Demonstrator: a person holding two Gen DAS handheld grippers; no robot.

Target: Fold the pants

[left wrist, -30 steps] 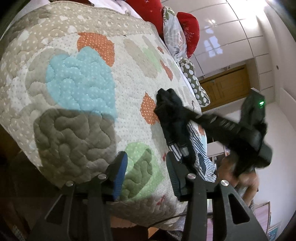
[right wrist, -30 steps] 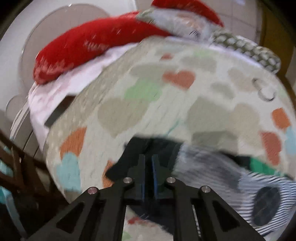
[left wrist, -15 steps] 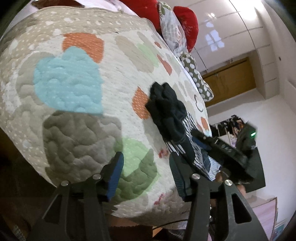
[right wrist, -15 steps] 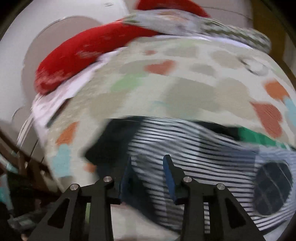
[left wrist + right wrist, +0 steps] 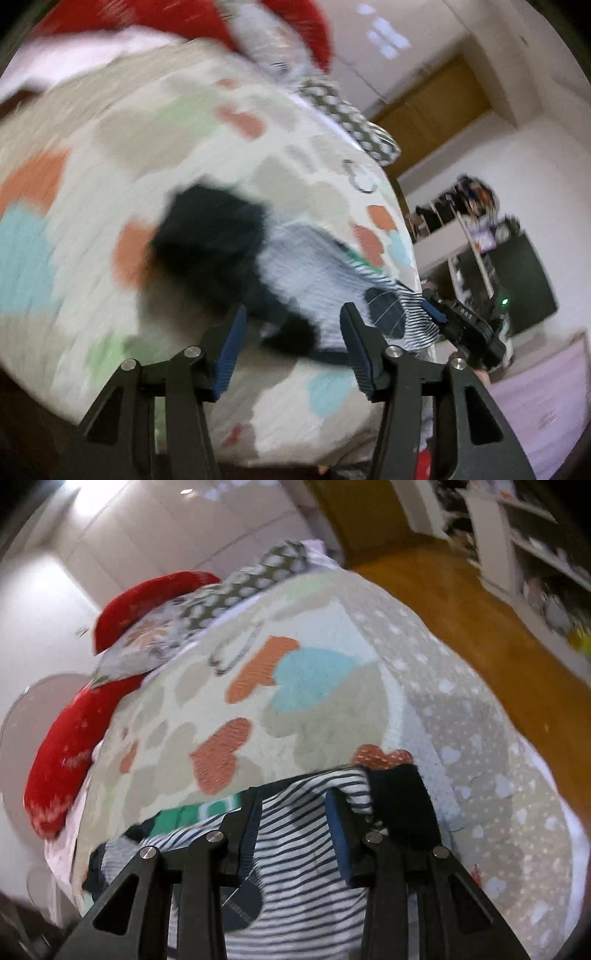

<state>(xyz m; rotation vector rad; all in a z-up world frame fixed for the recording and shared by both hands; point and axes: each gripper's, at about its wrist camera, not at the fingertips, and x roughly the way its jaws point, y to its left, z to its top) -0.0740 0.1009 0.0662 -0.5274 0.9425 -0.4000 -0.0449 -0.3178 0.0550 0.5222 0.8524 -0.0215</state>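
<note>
Since a second ago, both grippers have swung toward the near edge of the bed, and the right gripper (image 5: 293, 827), which was clamped shut over dark cloth, now stands open. Its two blue-padded fingers straddle striped fabric at the garment's right end, next to a black cuff (image 5: 400, 805). Whether they touch the cloth is unclear.

Also open and holding nothing, the left gripper (image 5: 291, 345) hovers over the other end, where a dark bunched mass lies. This view is blurred by motion.

The pants (image 5: 314, 266) sprawl across a heart-patterned quilt (image 5: 321, 679) near its front edge: black-and-white stripes, a dark oval patch, a green band. Red pillows (image 5: 70, 746) sit at the far end of the bed.

The fabric looks thin, soft and light. It will likely sag and crumple rather than hold shape. Good holds are probably the thicker edges, the cuff on one side and the dark bunched end on the other, pinched together and pulled taut.
</note>
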